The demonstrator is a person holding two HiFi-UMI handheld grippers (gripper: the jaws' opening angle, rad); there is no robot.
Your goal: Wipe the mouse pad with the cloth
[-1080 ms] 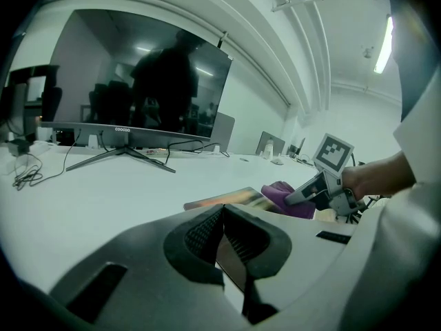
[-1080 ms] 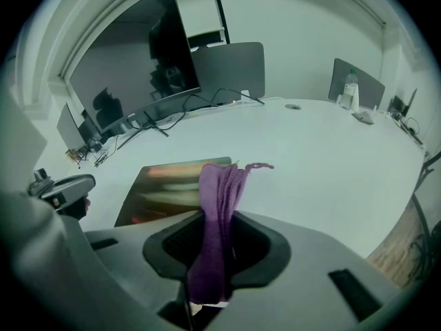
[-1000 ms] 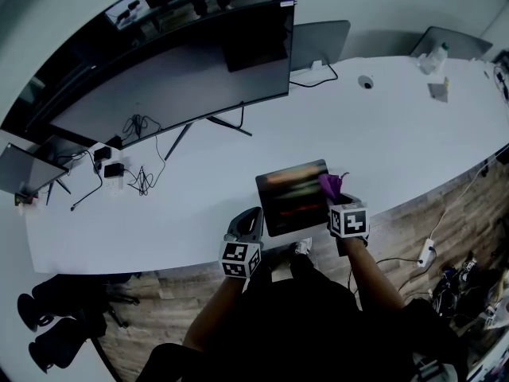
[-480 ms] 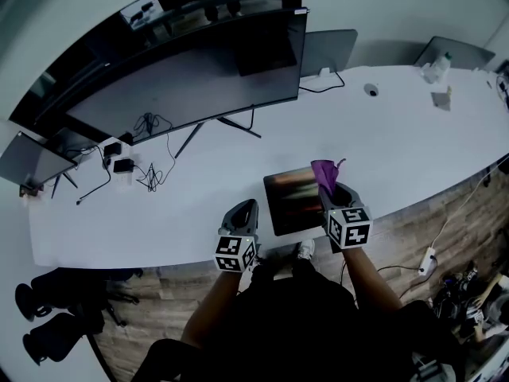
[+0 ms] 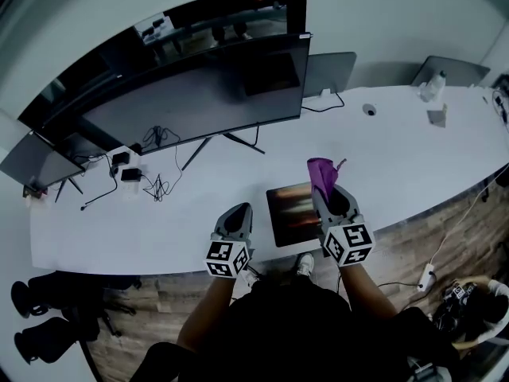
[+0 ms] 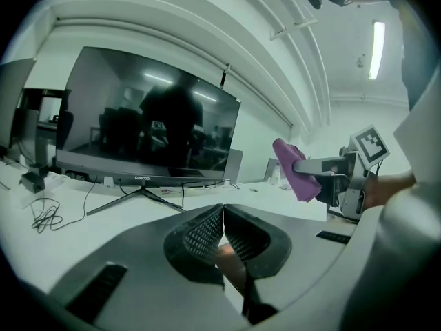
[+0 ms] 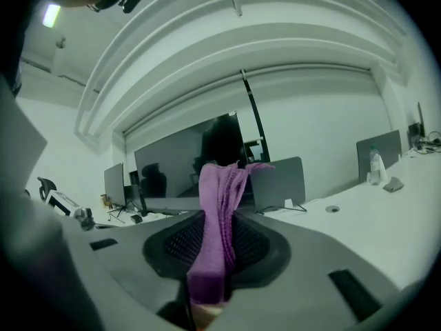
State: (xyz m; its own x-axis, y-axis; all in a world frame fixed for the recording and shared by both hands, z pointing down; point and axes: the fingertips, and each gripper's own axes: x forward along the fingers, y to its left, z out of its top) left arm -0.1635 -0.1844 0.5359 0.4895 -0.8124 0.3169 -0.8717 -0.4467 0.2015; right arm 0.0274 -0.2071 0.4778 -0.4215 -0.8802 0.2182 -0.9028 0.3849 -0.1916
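Two grippers are raised at the near edge of the white table (image 5: 398, 150). Your right gripper (image 5: 324, 188) is clenched on the purple cloth (image 5: 321, 172). In the right gripper view the cloth is a bunched, ribbed strip that runs between the jaws and sticks out past their tips. It is held up in the air, off the table. Your left gripper (image 5: 240, 211) has its jaws pressed together with nothing between them.

The mouse pad (image 5: 293, 212) lies flat near the table's front edge, between the two grippers. It is a dark rectangle with reddish streaks across it.

At the far right end of the table stands a small bottle (image 5: 433, 86); its contents cannot be made out.

Behind the pad a wide curved monitor (image 5: 183, 94) stands on a splayed foot, with loose cables (image 5: 155, 185) on the table to its left. Below the table edge is a wood floor (image 5: 413, 237), and white walls close the room.
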